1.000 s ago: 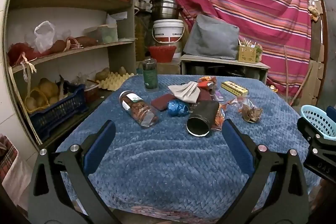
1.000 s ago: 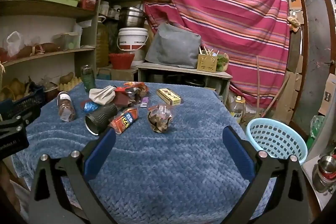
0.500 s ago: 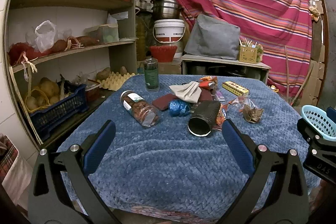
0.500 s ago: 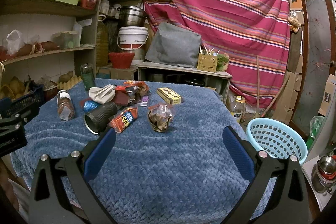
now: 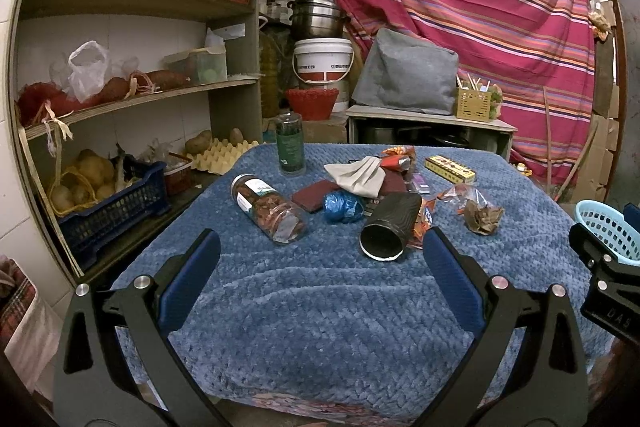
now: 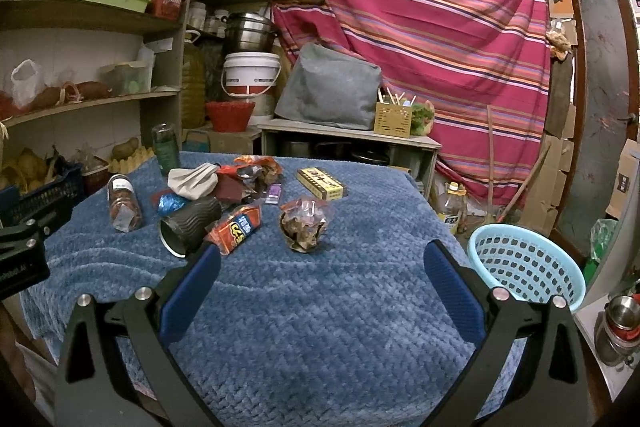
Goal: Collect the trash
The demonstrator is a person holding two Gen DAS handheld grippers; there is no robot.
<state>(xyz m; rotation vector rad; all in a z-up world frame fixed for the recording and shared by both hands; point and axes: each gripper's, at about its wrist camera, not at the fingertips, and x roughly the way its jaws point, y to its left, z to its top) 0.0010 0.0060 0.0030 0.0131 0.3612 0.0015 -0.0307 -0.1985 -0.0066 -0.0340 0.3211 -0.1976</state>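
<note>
Two jars (image 5: 267, 206) (image 5: 291, 144), one black cup (image 5: 390, 227), one basket (image 6: 525, 263), one matchbox (image 6: 321, 183)

No text reads clearly; the orange snack packet (image 6: 236, 229) shows blurred lettering.

A household storeroom or pantry is showing here: wooden shelves (image 5: 132, 99) at the left are holding potatoes (image 5: 84, 175), an egg tray (image 5: 224, 155) and boxes, stacked steel pots (image 5: 316, 19) are sitting on a white bucket (image 5: 322, 63) at upper centre, and a striped cloth (image 6: 420, 27) is hanging across the back.
</note>
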